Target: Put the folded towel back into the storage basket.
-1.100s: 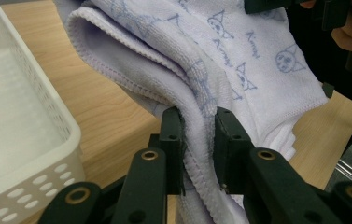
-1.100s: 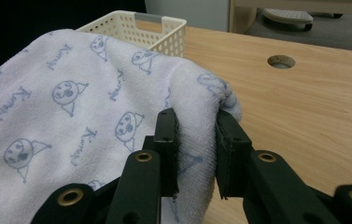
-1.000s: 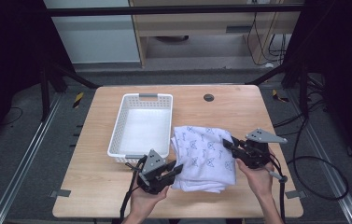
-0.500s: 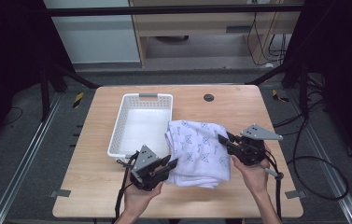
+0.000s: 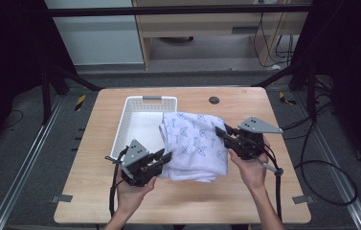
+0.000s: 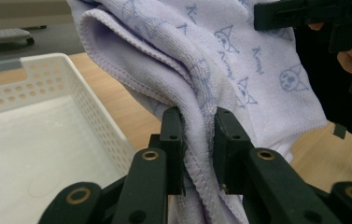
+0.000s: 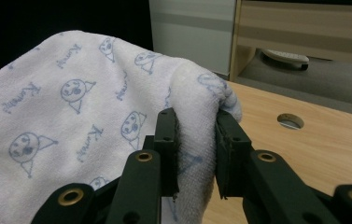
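Note:
A white folded towel (image 5: 195,143) with a blue print hangs between the two grippers above the wooden table (image 5: 92,191). My left gripper (image 5: 164,156) is shut on the towel's left edge (image 6: 197,140), its pads pressing the folded layers. On the right, my right gripper (image 5: 220,132) is shut on the towel's other edge (image 7: 194,135). The towel's far corner hangs over the near right corner of the white perforated basket (image 5: 142,120). In the left gripper view the basket (image 6: 38,140) lies just left of the jaws.
A round cable hole (image 5: 213,100) sits in the table at the back. Black cables trail from both grippers off the table's front edge. Dark frame legs and floor rails flank the table.
Both grippers have risen with the towel and carried it away from the front edge, so its far corner now overlaps the basket.

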Action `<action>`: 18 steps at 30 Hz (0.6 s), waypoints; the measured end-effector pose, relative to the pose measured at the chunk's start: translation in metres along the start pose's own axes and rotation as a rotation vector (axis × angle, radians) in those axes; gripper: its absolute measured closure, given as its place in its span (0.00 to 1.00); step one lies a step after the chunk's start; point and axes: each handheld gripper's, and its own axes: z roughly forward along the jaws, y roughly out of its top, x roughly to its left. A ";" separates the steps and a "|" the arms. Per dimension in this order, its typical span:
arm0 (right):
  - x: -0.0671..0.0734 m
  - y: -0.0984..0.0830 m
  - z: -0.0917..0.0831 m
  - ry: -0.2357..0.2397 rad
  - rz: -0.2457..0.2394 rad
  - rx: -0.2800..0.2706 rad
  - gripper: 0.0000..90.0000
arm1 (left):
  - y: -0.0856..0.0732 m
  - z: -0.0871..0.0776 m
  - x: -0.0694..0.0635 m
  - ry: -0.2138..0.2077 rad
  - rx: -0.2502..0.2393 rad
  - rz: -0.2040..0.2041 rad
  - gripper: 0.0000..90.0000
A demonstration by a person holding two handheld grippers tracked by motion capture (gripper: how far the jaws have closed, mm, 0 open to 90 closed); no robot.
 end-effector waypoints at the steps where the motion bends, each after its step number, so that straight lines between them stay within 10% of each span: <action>1: 0.001 0.002 0.001 0.001 0.002 -0.007 0.82 | 0.002 -0.002 0.002 0.002 -0.004 -0.006 0.83; 18: 0.026 0.035 0.031 0.007 -0.024 -0.045 0.82 | 0.013 -0.023 0.039 0.076 -0.071 -0.064 0.83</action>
